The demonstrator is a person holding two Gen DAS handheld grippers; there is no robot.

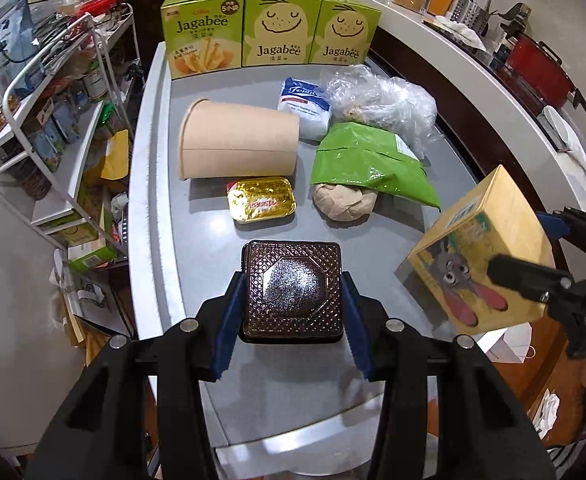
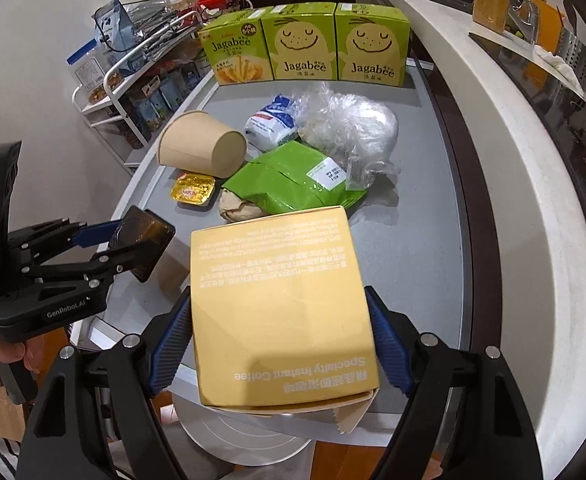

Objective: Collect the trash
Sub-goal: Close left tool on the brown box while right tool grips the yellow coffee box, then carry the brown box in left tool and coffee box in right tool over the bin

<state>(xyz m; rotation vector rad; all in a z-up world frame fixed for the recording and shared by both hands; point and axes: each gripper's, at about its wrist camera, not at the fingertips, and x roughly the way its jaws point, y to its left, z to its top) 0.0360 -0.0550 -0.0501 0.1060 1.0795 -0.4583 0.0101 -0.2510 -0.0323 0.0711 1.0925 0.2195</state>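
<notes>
Over the grey tabletop [image 1: 373,420], your left gripper [image 1: 293,300] is clamped on a dark brown embossed plastic tray [image 1: 293,288], lifted clear. It's light, flimsy and slick, so hold its side walls. Your right gripper [image 2: 281,344] pinches the yellow cardboard coffee box [image 2: 281,304], light and crushable.

bright indoor light | glare on grey table [image 1: 197,240] | sharp | fisheye-bent, dark corners

Glossy embossed dark plastic tray [image 1: 291,288]; matt yellow cardboard box [image 2: 279,300]; matt brown paper cup [image 1: 239,140]; shiny gold foil tub [image 1: 261,199]; crinkled clear plastic bag [image 1: 385,100]; smooth grey tabletop [image 1: 197,216].
</notes>
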